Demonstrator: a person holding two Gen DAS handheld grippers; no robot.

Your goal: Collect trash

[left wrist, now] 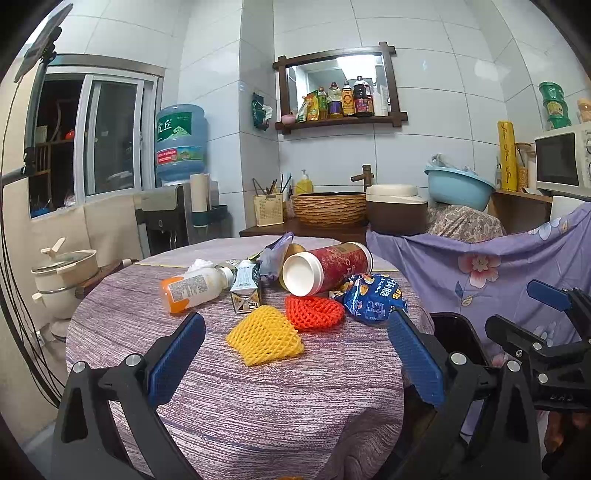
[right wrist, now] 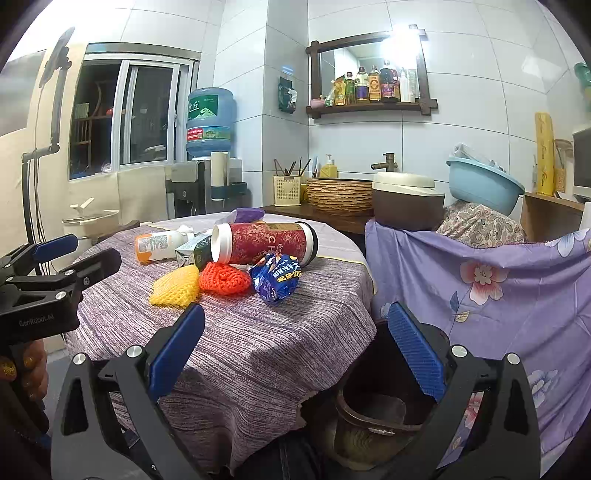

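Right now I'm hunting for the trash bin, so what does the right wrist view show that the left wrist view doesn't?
Only the right wrist view shows the brown bin standing on the floor beside the table, under the right gripper. Only the left wrist view shows the microwave plainly. Both show the red can, orange net, yellow net and blue wrapper on the table.

White-tiled walls (left wrist: 325, 26) — sliding window (left wrist: 110, 136) left, wooden mirror shelf (left wrist: 340, 122) above sink.

Bright indoor light, mirror (right wrist: 369, 66) glare, fisheye-warped edges.
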